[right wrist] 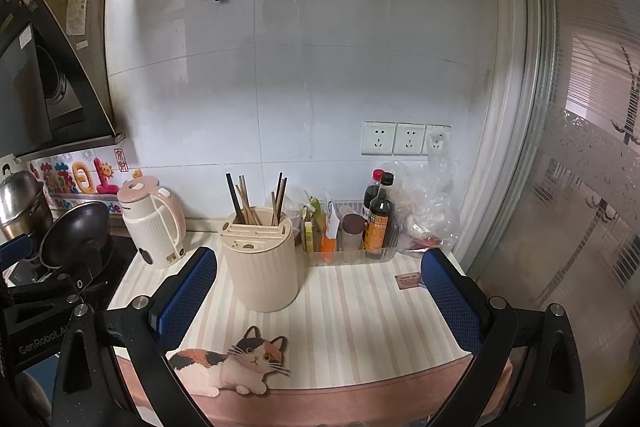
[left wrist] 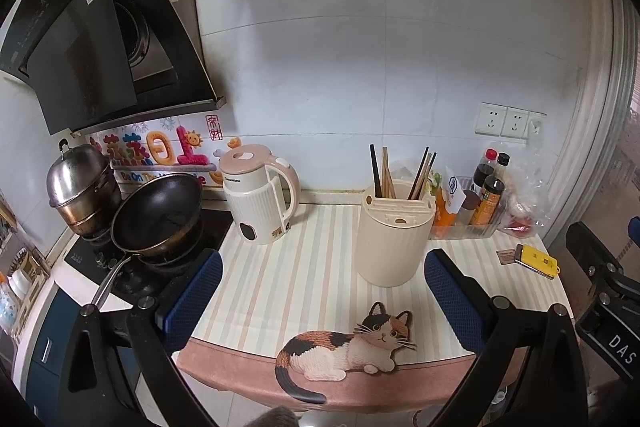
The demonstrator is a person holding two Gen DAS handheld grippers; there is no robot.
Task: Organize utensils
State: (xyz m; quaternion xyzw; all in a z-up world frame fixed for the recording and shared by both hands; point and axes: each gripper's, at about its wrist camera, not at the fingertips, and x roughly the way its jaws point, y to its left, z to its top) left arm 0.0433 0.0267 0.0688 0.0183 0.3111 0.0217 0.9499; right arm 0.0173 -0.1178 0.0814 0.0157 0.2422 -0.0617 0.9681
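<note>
A wok point(left wrist: 158, 213) and steel pot point(left wrist: 80, 187) sit stacked on the stove at left, off the counter point(left wrist: 288, 283). A kettle point(left wrist: 260, 193) stands beside them. Mid-counter, a cream holder point(left wrist: 394, 235) keeps chopsticks point(left wrist: 386, 173) upright in two rear slots. Both grippers, left point(left wrist: 320, 303) and right point(right wrist: 320, 299), hover before it with fingers wide and empty, likely ready to reach in. A condiment tray point(right wrist: 352, 255) stands rightmost. The holder's inside is hidden, and the front slots' contents cannot be made out.

Left gripper point(left wrist: 322, 301) and right gripper point(right wrist: 320, 301) both gape wide, holding nothing.
</note>
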